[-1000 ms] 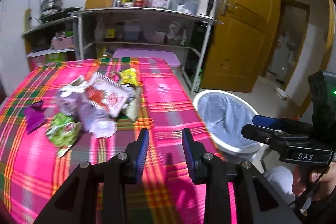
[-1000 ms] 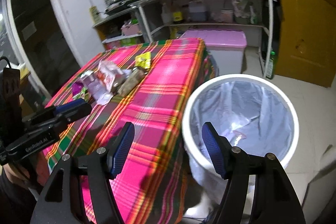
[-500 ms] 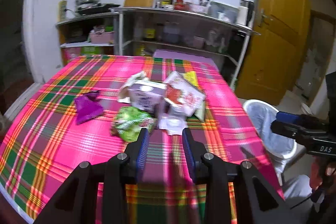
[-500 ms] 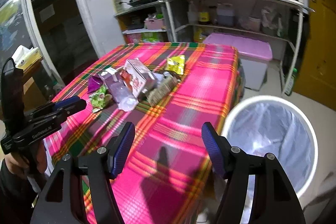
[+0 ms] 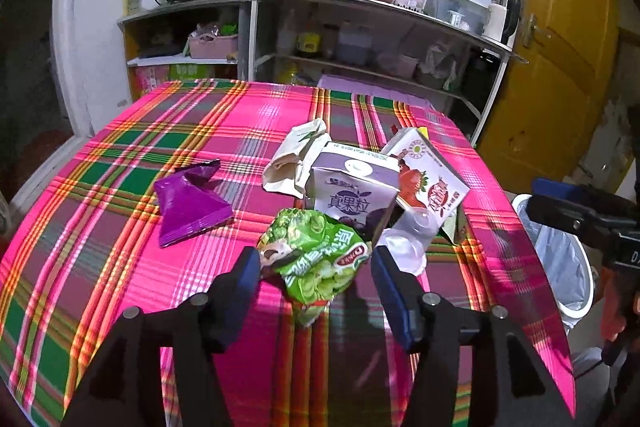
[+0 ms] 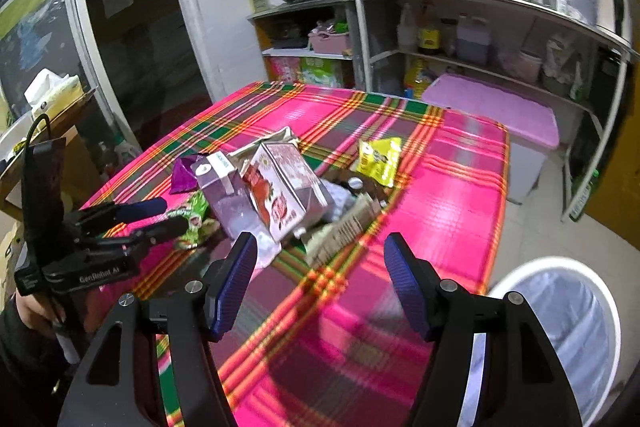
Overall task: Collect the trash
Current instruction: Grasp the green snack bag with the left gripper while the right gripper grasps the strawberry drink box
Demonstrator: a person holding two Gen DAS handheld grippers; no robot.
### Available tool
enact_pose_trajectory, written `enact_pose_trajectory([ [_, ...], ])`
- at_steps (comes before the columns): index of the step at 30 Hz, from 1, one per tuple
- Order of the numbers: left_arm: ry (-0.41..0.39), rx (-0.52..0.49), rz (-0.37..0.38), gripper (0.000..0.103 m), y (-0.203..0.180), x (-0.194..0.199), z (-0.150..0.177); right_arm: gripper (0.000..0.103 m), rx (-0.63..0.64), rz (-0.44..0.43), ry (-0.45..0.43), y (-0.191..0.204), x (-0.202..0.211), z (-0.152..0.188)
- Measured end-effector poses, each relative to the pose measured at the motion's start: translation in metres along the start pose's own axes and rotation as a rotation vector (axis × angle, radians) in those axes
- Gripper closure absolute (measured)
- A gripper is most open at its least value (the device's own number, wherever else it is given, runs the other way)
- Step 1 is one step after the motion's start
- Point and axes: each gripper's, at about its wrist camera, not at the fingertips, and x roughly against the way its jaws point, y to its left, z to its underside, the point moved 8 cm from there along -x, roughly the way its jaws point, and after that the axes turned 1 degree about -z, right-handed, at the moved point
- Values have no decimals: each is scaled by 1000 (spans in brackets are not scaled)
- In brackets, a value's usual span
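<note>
Your left tongs (image 5: 314,277) are spread around the green snack wrapper (image 5: 316,253) at the near edge of the trash pile on the tabletop (image 5: 100,227), while your right tongs (image 6: 320,277) hang spread above the cloth.

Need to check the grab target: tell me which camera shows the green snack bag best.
The left wrist view: the green snack bag lies whole and sharp between the open left gripper fingers. The right wrist view shows only a small part behind that gripper.

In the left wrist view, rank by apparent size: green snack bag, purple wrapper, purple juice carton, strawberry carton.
1. green snack bag, though nearest the camera
2. purple juice carton and strawberry carton, too alike to rank
3. purple wrapper, only slightly smaller
</note>
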Motion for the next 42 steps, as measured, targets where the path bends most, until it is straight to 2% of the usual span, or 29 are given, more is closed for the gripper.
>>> enact_pose_trajectory([
  [4, 14, -4, 12, 40, 2, -12, -3, 36, 35, -21, 11, 7, -18, -11],
  [10, 36, -24, 23, 38, 5, -24, -3, 36, 77, -43, 37, 10, -46, -22],
  [19, 86, -19, 38, 37, 5, -36, 1, 37, 59, -100, 88, 13, -74, -24],
  [21, 93, -16, 40, 37, 5, -37, 2, 47, 68, -106, 95, 17, -76, -23],
  [23, 99, -12, 40, 37, 6, -38, 3, 64, 73, -107, 109, 21, -78, -20],
  [26, 98, -7, 40, 38, 6, -38, 4, 69, 66, -108, 103, 23, -76, -19],
  [33, 80, 1, 24, 57, 8, -29, 6, 73, 48, -106, 82, 25, -63, -16],
  [34, 76, 0, 22, 72, 8, -28, 7, 74, 45, -100, 80, 24, -62, -15],
  [35, 69, 1, 17, 81, 8, -25, 7, 74, 40, -101, 78, 24, -60, -15],
  [42, 48, 4, 19, 86, 8, -12, 10, 75, 21, -107, 48, 25, -41, -11],
])
